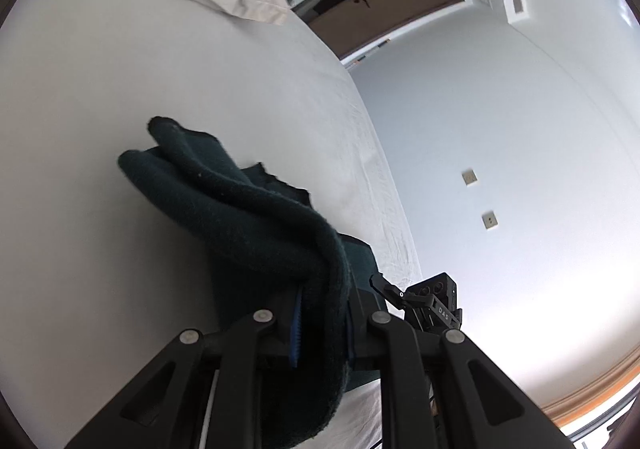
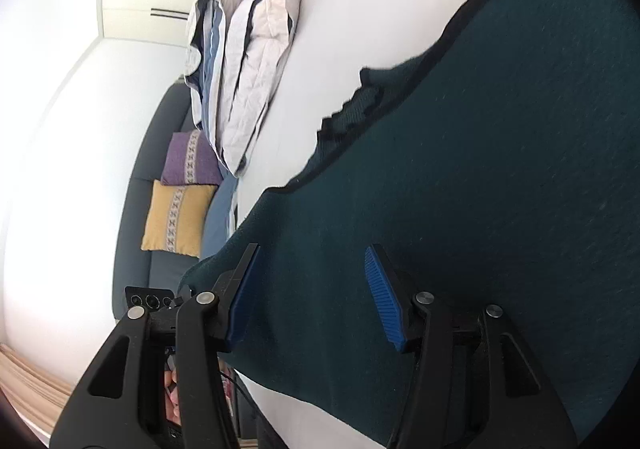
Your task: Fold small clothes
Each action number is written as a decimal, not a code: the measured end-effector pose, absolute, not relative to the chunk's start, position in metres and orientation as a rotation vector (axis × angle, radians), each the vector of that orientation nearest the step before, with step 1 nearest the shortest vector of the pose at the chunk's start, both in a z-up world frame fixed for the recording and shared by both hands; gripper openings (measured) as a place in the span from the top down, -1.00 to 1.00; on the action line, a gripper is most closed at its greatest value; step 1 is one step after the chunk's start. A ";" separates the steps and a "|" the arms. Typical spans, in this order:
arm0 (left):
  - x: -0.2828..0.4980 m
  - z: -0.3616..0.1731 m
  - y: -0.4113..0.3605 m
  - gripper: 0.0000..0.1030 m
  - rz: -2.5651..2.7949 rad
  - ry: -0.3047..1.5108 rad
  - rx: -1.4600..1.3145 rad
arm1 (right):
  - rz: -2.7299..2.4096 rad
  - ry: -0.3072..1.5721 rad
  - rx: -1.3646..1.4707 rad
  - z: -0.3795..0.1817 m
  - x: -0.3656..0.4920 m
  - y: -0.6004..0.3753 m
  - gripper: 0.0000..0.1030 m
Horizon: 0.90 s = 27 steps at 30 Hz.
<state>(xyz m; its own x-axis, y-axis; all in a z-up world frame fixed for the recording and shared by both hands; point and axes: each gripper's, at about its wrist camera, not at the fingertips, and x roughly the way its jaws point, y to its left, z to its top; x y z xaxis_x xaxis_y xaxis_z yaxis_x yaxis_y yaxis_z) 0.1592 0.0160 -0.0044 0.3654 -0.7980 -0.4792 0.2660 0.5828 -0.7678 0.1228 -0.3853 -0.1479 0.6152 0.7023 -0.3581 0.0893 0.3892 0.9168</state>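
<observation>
L gripper (image 1: 320, 325) clamps dark green garment (image 1: 240, 217); R gripper (image 2: 312, 289) gapes.

The garment (image 2: 480, 169) lies on the bed (image 2: 360, 9), folded bedding (image 2: 248, 61) beyond it, cushions (image 2: 180, 209) farther off

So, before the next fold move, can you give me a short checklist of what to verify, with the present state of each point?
1. Left gripper has the dark green garment clamped between its pads: ok.
2. Right gripper grips the garment: not ok, its jaws stand open with the cloth only behind them.
3. Garment lies flat on the white bed sheet: not ok, the held part is lifted and bunched.
4. Free sheet beyond the garment for the fold: ok.
5. Folded bedding is apart from the garment: ok.
6. Garment edges line up: cannot tell.
</observation>
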 end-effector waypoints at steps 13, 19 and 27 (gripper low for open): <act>0.151 -0.047 -0.185 0.36 -1.055 1.094 -0.564 | 0.487 0.822 1.344 -0.181 0.120 -0.485 -0.10; 0.138 -0.022 -0.140 0.02 -1.037 0.964 -0.513 | 0.500 0.859 1.308 -0.177 0.131 -0.485 -0.11; 0.142 -0.061 -0.109 0.03 -0.905 1.027 -0.544 | 0.352 0.991 1.040 -0.155 0.147 -0.447 0.44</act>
<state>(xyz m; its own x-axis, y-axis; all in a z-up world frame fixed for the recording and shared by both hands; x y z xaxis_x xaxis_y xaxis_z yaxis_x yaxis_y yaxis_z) 0.1422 -0.1092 -0.0605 0.2210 -0.8437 -0.4893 0.3788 0.5366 -0.7541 0.1468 -0.4475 -0.1549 0.5408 0.6652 -0.5149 0.1908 0.4992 0.8452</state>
